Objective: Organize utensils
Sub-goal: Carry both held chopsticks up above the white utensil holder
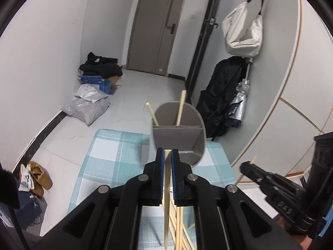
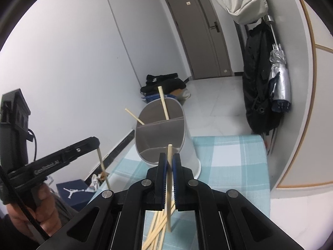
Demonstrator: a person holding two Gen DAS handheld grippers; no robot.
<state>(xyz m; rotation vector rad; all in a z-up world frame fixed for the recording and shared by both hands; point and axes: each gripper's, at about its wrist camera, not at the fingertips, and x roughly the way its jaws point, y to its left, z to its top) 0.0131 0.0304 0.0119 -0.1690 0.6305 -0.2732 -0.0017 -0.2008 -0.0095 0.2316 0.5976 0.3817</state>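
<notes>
Left gripper [image 1: 166, 153] clamped on one chopstick [image 1: 167, 198]; right gripper [image 2: 170, 158] clamped on another chopstick [image 2: 169, 179]. At twelve o'clock, one divided holder [image 1: 197, 143] with two chopsticks [image 1: 180, 108] upright in its far compartment. At six o'clock, loose chopsticks [image 2: 155, 231] on checked cloth [image 1: 116, 156], count unclear.

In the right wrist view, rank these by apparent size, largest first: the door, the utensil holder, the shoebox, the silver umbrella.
1. Door, though farthest away.
2. Utensil holder, but nearest the camera.
3. Silver umbrella.
4. Shoebox, partly hidden behind the table, so its rank is unsure.

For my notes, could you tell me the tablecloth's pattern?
Light-blue and white checks on the tablecloth, clearest in the right wrist view.
</notes>
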